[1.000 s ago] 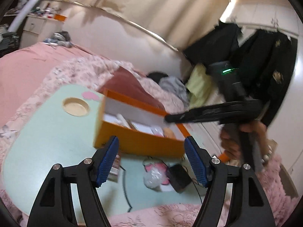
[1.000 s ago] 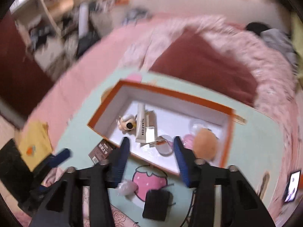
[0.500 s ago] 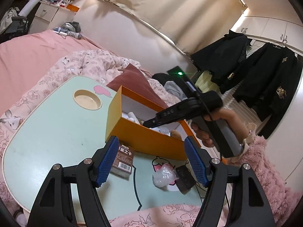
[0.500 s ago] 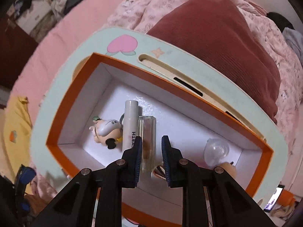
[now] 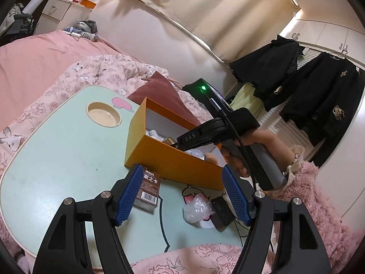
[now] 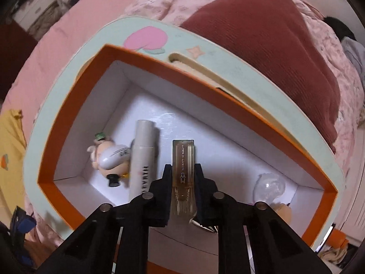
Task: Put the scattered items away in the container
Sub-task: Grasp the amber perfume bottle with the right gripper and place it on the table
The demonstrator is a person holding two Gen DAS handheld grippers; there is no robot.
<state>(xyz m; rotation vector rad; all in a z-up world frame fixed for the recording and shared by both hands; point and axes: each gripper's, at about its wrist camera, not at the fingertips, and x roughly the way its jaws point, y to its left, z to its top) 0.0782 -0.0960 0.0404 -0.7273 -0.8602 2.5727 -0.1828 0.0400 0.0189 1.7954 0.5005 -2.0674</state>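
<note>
An orange box with a white inside stands on a mint lap table. My right gripper is inside the box, shut on a clear amber tube; it also shows from the side in the left wrist view. In the box lie a white tube, a small pig figure, a clear round piece and a tan puff. My left gripper is open above a brown card box, a clear plastic wad and a small black case.
The table lies on a bed with a pink floral quilt and a dark red cushion. A round cup recess is in the table's far left. Black clothes hang at the right. A black cable trails by the case.
My right gripper has dropped into the box and closed on the amber tube. My left gripper has drawn nearer to the table, over the loose items.
</note>
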